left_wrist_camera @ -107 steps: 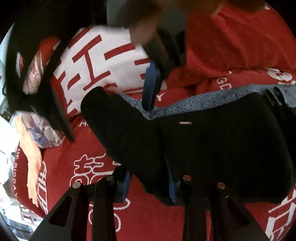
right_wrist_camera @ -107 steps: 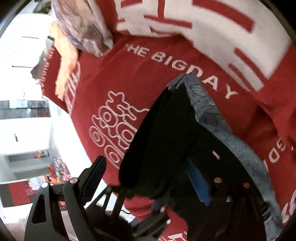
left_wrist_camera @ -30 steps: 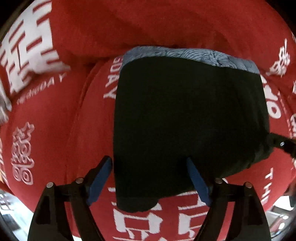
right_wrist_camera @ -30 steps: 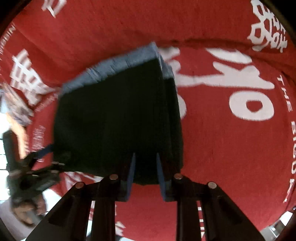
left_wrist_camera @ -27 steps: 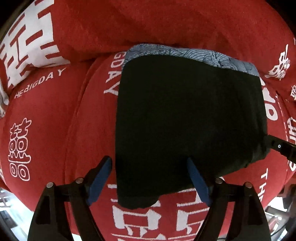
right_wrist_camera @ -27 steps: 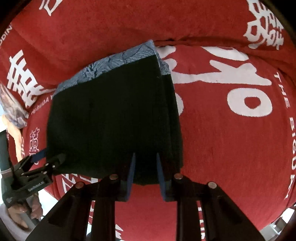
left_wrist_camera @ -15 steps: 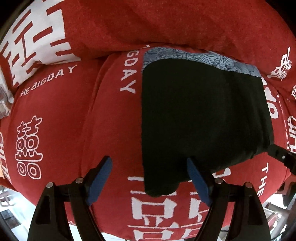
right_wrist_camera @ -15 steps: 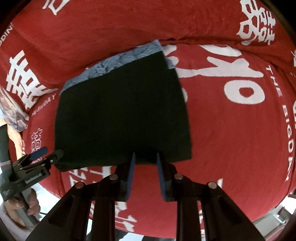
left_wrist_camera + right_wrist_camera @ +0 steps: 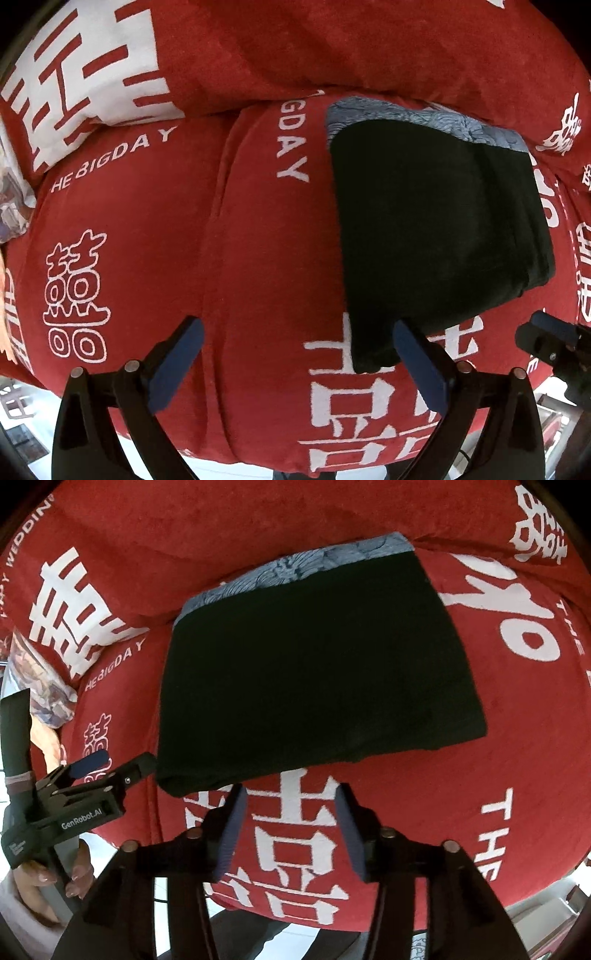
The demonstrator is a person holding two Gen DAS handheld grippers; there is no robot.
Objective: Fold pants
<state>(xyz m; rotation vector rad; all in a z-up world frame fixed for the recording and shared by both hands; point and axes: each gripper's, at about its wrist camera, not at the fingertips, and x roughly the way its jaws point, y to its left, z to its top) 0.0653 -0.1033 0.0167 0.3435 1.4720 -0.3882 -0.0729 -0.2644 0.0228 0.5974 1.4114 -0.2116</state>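
Observation:
The black pants [image 9: 317,664] lie folded into a compact rectangle on the red cover, with a grey-blue patterned waistband [image 9: 295,565] along the far edge. They also show in the left wrist view [image 9: 436,229], at the right. My right gripper [image 9: 291,823] is open and empty, just short of the pants' near edge. My left gripper [image 9: 295,362] is open and empty, to the left of the pants, its right finger [image 9: 421,362] near the fold's near corner. The left gripper also shows at the left of the right wrist view [image 9: 110,764].
The red cover [image 9: 184,221] with white lettering spans a rounded cushioned surface. A red and white pillow [image 9: 88,70] lies at the far left. A patterned cloth [image 9: 40,675] lies at the left edge. Pale floor [image 9: 546,915] shows below the near edge.
My right gripper has opened, let go of the pants' near edge and drawn back. My left gripper has shifted left, so the pants now sit to its right.

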